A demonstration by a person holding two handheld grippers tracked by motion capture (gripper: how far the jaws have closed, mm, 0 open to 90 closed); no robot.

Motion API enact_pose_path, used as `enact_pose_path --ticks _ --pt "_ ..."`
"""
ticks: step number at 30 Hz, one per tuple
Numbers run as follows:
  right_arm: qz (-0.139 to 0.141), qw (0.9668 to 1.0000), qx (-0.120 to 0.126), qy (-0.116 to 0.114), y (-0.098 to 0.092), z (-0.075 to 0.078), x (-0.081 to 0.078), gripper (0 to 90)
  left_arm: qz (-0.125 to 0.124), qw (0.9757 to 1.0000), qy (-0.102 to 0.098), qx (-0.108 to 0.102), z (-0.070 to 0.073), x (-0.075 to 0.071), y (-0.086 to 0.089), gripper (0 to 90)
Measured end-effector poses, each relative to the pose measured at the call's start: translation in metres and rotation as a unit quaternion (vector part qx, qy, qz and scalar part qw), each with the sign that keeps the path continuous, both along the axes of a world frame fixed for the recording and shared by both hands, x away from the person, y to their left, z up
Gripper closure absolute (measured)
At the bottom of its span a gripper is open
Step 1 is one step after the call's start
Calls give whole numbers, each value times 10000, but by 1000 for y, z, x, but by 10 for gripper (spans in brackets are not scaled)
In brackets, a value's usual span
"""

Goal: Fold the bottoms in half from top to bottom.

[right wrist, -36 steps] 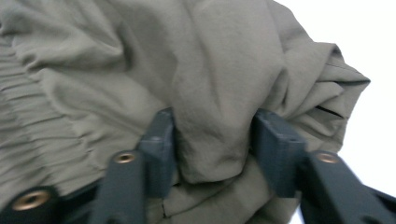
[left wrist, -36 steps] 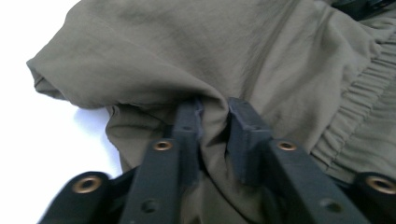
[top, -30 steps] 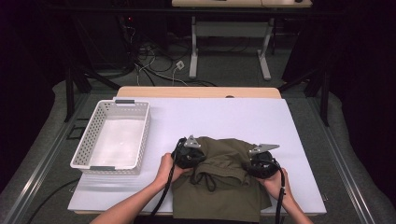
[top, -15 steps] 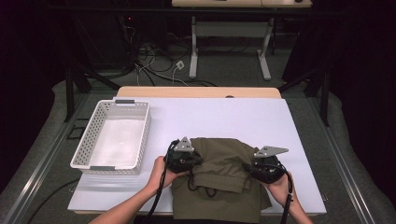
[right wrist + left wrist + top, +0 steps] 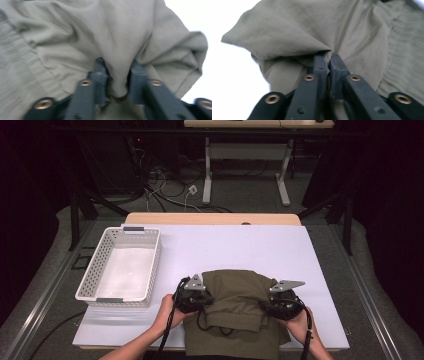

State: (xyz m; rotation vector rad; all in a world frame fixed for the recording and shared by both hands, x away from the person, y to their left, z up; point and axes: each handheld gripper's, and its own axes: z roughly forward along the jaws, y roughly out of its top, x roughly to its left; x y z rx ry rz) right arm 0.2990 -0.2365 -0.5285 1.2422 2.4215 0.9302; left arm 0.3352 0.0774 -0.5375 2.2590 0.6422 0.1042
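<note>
Folding the garment [image 5: 240, 307] at the counter's [image 5: 240, 250] near edge goes best with both sides level: left gripper [image 5: 328, 63] pinches its fabric nearly closed, while right gripper [image 5: 117, 75], jaws just widening, seemingly keeps a thicker bunch.

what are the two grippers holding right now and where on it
Both grip the olive garment: the left gripper pinches a fold at its left edge, and the right gripper has a thicker bunch of cloth between its jaws at the right edge.
</note>
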Motion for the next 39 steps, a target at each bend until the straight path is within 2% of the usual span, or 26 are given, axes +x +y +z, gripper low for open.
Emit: enact_pose_path --ticks 2,4,5,7,9,10,11,14,15,17,19,21,23,25,26,28,31,34,39 --pt "-156 9998 24 90 -3 -4 5 528 47 10000 -19 6 0 1 2 763" --pt "-331 9994 14 61 -7 -4 7 354 123 9998 -143 36 4 1 4 606" --pt "-403 9992 41 74 -9 -4 7 296 196 9997 -154 7 6 1 5 546" --pt "-590 9982 -82 86 -11 -4 8 149 378 9991 -211 26 8 3 7 407" --pt "-710 9972 -135 173 -13 -5 10 97 548 9983 -169 60 6 6 8 340" --pt "-768 9967 -167 178 -13 -7 11 69 644 9977 -155 157 4 9 8 280" --pt "-771 9966 -183 242 -13 -8 13 71 712 9973 -49 160 1 11 8 237" --pt "-749 9961 -164 446 -13 -14 17 114 778 9963 332 159 -9 21 8 212" --pt "-712 9961 -136 497 -14 -16 18 161 741 9961 442 158 -12 24 8 215" --pt "-666 9963 -68 533 -14 -17 20 205 737 9958 543 64 -18 27 7 255" --pt "-620 9970 -90 460 -13 -17 20 310 643 9969 442 39 -18 25 6 335" --pt "-584 9974 -79 409 -10 -18 19 417 553 9975 437 -52 -19 23 5 464" --pt "-568 9976 -183 347 -6 -18 18 507 454 9978 475 -114 -20 21 2 600" --pt "-505 9983 -75 293 -4 -18 19 654 352 9978 534 -161 -20 22 1 709" --pt "-454 9984 -19 340 -3 -19 19 689 320 9979 532 -173 -20 22 1 740" --pt "-383 9988 -6 305 -2 -18 21 755 287 9983 471 -179 -19 21 1 777" --pt "-375 9991 42 182 0 -18 24 802 296 9987 375 -185 -18 25 1 801" --pt "-370 9993 -24 2 4 -15 31 808 389 9988 257 -154 -15 33 3 804" --pt "-319 9990 -216 -237 14 -13 55 808 683 9976 39 -133 -12 53 7 801"
